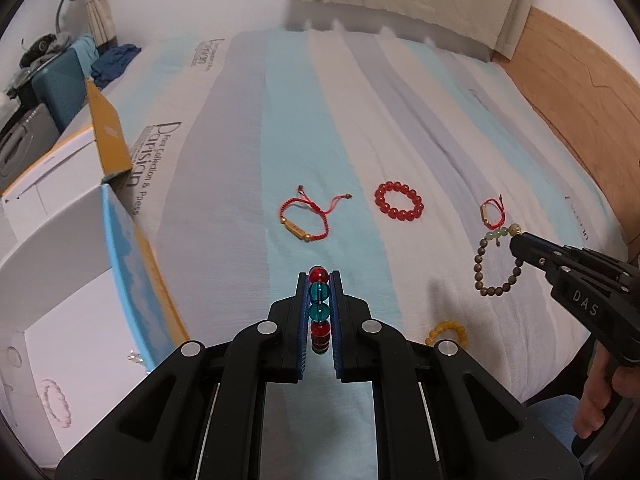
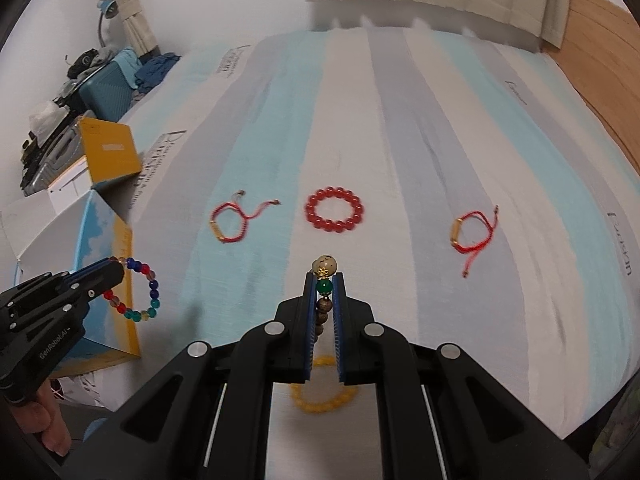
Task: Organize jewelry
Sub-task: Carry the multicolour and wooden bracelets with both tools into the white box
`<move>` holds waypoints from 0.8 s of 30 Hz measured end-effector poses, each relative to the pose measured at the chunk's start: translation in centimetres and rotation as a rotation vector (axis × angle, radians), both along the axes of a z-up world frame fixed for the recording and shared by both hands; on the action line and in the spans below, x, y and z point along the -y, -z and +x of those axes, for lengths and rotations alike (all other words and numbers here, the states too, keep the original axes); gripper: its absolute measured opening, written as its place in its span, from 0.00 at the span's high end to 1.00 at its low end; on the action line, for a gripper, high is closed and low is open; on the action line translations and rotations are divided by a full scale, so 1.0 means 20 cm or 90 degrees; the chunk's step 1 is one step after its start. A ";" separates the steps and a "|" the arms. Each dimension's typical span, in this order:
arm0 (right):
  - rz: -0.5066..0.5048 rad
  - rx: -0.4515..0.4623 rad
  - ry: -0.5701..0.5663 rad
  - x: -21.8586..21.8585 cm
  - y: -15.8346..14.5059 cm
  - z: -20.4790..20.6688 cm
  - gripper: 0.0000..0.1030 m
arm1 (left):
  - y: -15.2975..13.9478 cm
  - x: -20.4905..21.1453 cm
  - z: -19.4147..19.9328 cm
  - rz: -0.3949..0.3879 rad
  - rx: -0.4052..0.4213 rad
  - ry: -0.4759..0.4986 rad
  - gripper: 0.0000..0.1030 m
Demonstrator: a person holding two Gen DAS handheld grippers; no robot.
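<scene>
the multicolored glass bead bracelet (image 2: 134,290), a ring of glossy red, blue and teal spheres, hangs at the lower left of the right wrist view, clamped in the left gripper (image 1: 319,292) beside the open cardboard box (image 1: 60,264). the right gripper (image 2: 324,286) is clenched on the brown wooden bead bracelet (image 1: 496,264), near its pale and green beads. on the striped bedsheet (image 2: 400,120) lie a round red bead bracelet (image 2: 335,211), two red cord bracelets (image 2: 230,222) with gold tubes, and a yellow bead bracelet (image 1: 446,333).
</scene>
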State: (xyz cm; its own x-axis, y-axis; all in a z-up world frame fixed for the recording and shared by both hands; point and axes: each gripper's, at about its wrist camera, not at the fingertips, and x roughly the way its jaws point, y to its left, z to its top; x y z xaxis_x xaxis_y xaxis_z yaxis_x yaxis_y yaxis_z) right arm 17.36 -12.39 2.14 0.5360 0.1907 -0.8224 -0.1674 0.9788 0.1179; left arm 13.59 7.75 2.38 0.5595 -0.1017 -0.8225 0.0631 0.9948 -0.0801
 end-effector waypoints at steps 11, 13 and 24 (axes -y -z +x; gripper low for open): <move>0.012 0.017 -0.043 -0.23 -0.11 -0.04 0.93 | -0.14 -0.15 -0.07 -0.003 0.026 -0.025 0.92; 0.012 0.023 -0.054 -0.29 -0.14 -0.06 0.93 | -0.16 -0.18 -0.09 -0.002 0.030 -0.032 0.92; 0.015 0.046 -0.108 -0.60 -0.27 -0.15 0.93 | -0.31 -0.47 -0.23 0.006 0.057 -0.082 0.92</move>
